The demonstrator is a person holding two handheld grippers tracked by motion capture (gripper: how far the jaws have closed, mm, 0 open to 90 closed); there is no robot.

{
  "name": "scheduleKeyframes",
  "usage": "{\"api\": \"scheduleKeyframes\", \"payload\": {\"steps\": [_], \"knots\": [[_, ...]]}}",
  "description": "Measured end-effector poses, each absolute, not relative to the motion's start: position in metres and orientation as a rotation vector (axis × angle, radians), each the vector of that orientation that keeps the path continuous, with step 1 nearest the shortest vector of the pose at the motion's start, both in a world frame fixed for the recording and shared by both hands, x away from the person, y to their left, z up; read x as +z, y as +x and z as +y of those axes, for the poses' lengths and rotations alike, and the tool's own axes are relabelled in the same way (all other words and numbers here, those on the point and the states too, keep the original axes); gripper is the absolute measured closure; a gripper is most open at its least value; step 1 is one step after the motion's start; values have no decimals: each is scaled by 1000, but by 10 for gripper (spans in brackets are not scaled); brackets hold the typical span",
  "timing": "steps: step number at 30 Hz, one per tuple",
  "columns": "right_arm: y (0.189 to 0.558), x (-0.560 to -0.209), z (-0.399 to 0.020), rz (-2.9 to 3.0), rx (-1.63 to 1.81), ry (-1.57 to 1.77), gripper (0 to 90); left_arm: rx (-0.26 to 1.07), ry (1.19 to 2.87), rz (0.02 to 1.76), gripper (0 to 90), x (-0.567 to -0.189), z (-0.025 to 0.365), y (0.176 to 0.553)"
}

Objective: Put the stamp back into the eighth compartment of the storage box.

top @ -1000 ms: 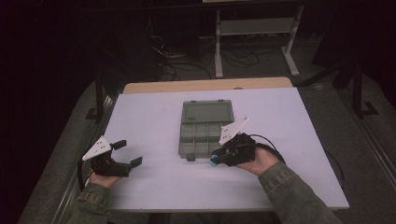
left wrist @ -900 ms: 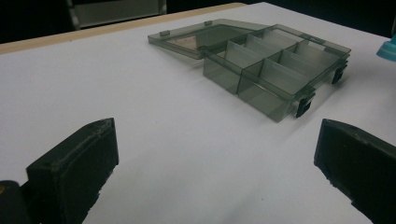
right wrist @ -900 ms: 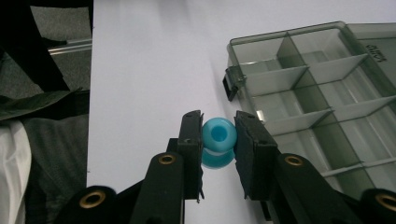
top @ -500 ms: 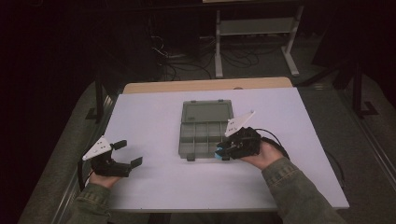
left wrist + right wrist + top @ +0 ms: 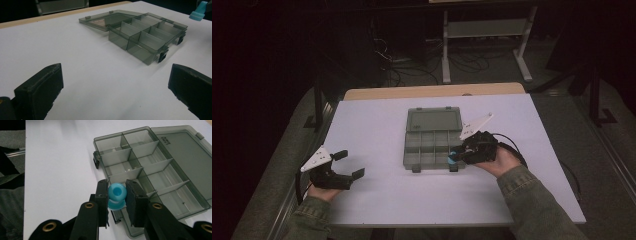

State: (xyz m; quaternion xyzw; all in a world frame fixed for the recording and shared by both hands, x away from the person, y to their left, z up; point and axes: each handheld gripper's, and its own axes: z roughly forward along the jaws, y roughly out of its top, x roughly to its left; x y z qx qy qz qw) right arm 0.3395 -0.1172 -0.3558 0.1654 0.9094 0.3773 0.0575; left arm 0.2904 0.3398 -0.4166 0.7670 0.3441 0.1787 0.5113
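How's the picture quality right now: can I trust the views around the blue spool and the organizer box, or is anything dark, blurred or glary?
High view: dim, surroundings nearly black, white table evenly lit, box readable. Right gripper view: blue spool sharp between the pads, right gripper arms soft at the bottom, slight sheen on the lid. Left gripper view: left gripper jaws blurred, box in focus.

The organizer box is smoky, translucent, glossy plastic. The spool is smooth, shiny blue plastic. The table top looks matt white, edged in pale wood.
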Motion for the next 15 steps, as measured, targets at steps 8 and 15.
{"api": "scheduleKeyframes", "payload": {"steps": [8,15], "knots": [[344,-357,-121,2750,1143,526,712,433,1841,829,0,-416,340,290],[349,-359,-125,2739,1131,546,712,433,1843,829,0,-416,340,290]]}}
